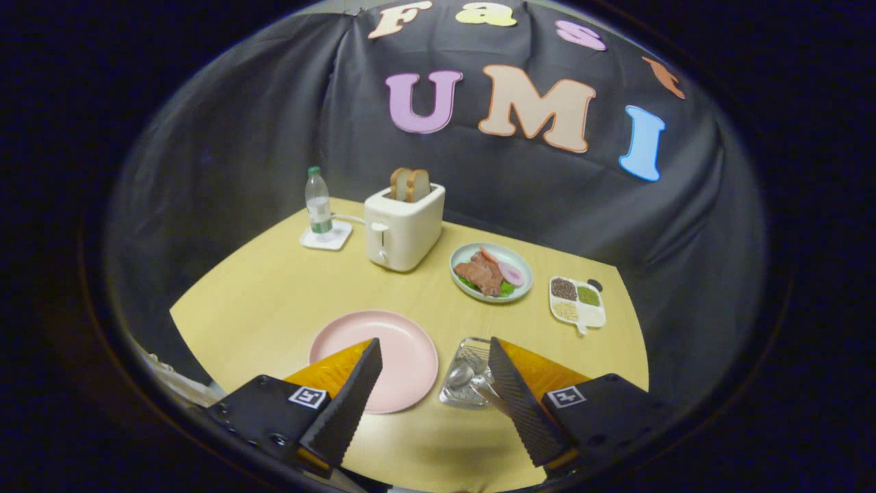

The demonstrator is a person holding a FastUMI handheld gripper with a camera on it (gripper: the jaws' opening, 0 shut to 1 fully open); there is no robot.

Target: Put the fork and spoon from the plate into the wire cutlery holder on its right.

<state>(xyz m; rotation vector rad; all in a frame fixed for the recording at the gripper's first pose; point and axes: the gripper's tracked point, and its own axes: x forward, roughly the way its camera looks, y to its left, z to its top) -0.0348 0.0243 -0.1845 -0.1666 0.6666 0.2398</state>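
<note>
Gripper: we see our gripper [432, 363] hovering above the near edge of the table, its two fingers spread wide apart and grasping nothing.
Left finger: we find its tip over the near rim of the pink plate [397, 342], hiding part of that rim.
Right finger: we find its tip over the wire cutlery holder [460, 394], covering the holder's right part.
Pink plate: it lies flat on the table, just ahead of the fingers, and the surface we can see carries nothing.
Wire cutlery holder: it sits just right of the plate, close beside it, on the table.
Spoon: we see a spoon [460, 374] inside the holder, its bowl towards us.
Fork: we make out silvery tines [474, 358] in the holder behind the spoon, though the right finger hides much of that piece.
Table: we work over a pale wooden table [274, 301].
Toaster: a white toaster [402, 229] stands well beyond the plate with bread slices [410, 183] poking up from its slots.
Bottle: a clear water bottle [318, 205] stands upright on a white coaster [327, 237], left of the toaster.
Food plate: a pale green plate [460, 259] with meat and vegetables lies right of the toaster.
Divided dish: a white compartment dish [594, 316] with grains lies right of the food plate.
</note>
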